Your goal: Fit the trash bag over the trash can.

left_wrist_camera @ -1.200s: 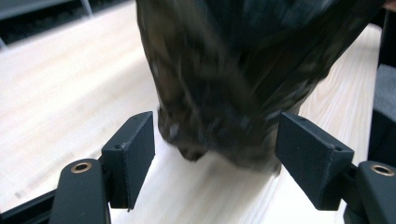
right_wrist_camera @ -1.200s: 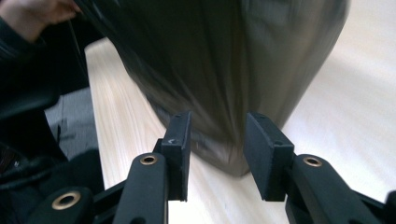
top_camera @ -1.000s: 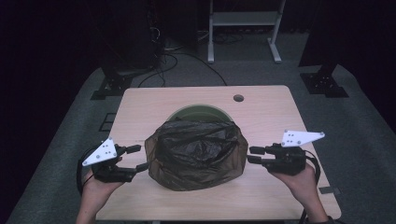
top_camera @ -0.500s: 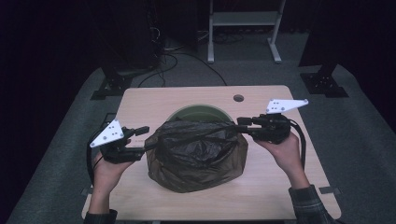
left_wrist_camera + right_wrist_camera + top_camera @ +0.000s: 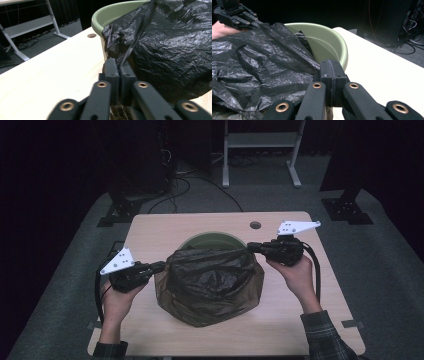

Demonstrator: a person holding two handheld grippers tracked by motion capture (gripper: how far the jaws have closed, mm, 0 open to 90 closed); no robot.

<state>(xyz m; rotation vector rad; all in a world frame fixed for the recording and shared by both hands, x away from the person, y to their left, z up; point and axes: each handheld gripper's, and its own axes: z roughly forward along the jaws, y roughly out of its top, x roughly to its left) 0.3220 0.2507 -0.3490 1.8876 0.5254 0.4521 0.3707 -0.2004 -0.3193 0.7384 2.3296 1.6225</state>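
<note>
Bag (image 5: pixel 210 285) of black plastic drapes over the near side of the green bin (image 5: pixel 212 240), stretched left to right, left gripper (image 5: pixel 159 266) and right gripper (image 5: pixel 252 247) each pinching an edge, jaws just closed.

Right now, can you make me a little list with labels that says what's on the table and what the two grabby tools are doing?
Table: pale wooden table with a small round hole
Bin: round pale green plastic bin, rim partly uncovered at the far side
Bag: crinkly black plastic bag draped over the bin
Left gripper: fingers shut on the bag's left edge
Right gripper: fingers shut on the bag's right edge
Both jaws: have just been closing, bag plastic between them
</note>
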